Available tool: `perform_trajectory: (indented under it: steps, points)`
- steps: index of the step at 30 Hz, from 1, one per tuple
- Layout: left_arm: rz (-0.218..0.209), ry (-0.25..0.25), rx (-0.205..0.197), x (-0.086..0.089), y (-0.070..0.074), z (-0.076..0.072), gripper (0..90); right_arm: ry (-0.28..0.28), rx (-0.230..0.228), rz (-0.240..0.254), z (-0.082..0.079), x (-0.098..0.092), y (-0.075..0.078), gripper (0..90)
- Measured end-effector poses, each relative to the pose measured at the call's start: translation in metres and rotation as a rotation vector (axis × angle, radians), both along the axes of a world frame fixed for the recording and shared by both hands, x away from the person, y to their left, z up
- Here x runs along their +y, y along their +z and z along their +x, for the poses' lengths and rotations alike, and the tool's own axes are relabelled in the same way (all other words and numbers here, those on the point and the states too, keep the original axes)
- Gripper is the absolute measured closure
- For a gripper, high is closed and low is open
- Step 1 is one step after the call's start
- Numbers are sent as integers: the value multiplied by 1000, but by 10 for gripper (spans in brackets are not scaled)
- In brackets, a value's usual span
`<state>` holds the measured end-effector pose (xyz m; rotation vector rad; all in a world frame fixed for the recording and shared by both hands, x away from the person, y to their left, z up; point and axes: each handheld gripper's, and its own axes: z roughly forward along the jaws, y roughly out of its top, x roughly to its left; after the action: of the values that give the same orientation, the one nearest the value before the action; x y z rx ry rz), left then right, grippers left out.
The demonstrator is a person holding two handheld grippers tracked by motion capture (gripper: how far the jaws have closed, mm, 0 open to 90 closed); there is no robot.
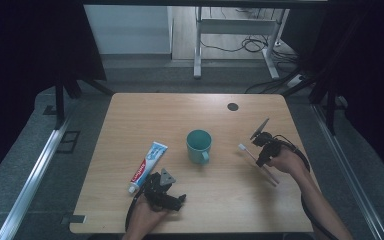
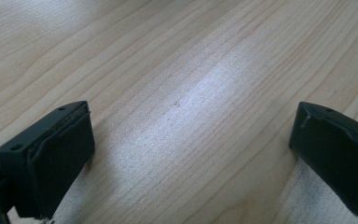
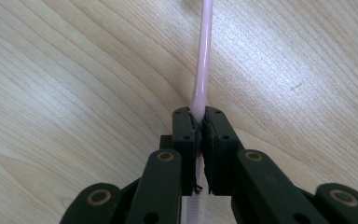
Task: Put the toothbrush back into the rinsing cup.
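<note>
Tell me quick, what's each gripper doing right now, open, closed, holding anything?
Left gripper: open, nothing between its fingers, over bare table.
Right gripper: closed on the pink toothbrush handle.

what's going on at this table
A person works at a wooden table with a gripper in each hand. The right gripper is shut on a pink toothbrush, its white head pointing toward a teal cup mid-table. The left gripper rests open near the front edge with nothing between its jaws, beside a toothpaste tube lying flat.
</note>
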<state>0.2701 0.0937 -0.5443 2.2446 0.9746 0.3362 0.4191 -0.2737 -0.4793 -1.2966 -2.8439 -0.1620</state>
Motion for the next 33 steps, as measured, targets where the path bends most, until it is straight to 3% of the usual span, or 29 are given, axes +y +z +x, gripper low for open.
perform_trajectory:
  steps: [17, 33]
  points:
    - [0, 0, 1, 0, 0, 0, 0, -10, -88, 104, -11, 0, 26, 838]
    - [-1, 0, 1, 0, 0, 0, 0, 24, -172, 209, -20, 11, 46, 837]
